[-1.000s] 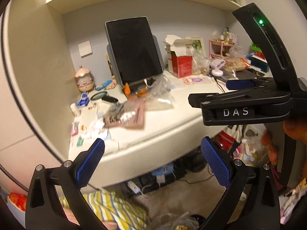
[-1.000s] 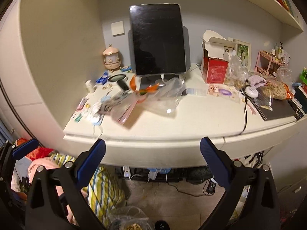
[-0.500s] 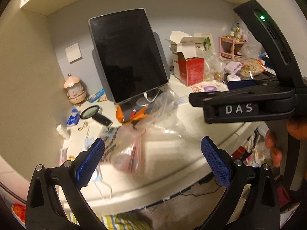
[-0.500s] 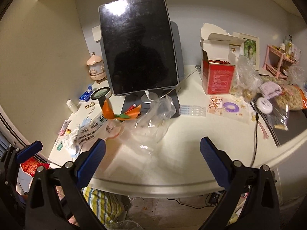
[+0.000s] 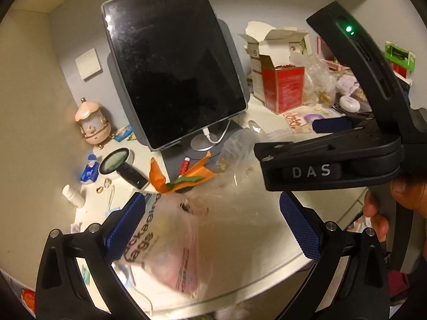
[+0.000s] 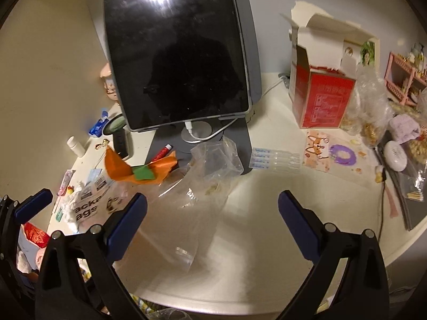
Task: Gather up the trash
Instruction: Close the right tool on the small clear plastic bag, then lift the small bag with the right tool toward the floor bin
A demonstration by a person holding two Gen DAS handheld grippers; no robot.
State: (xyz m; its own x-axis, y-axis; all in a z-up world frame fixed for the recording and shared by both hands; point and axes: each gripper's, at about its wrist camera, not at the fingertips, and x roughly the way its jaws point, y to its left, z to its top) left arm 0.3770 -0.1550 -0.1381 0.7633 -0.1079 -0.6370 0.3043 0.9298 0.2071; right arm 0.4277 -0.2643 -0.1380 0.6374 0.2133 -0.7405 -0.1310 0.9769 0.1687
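The desk (image 6: 267, 200) is cluttered; a clear bag (image 6: 202, 186) lies near its front edge. Both the left gripper (image 5: 210, 226) and right gripper (image 6: 212, 221) gape wide, empty. A careless grab could snag the tablet (image 6: 176, 50) cable.

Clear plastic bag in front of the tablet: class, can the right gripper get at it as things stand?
Probably yes. The right gripper is open just above the clear plastic bag, with nothing between them.

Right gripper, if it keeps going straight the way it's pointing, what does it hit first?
Probably the clear plastic bag lying crumpled on the desk, which sits between the open fingers of the right gripper. Beyond it stands the tablet. Depth is hard to judge.
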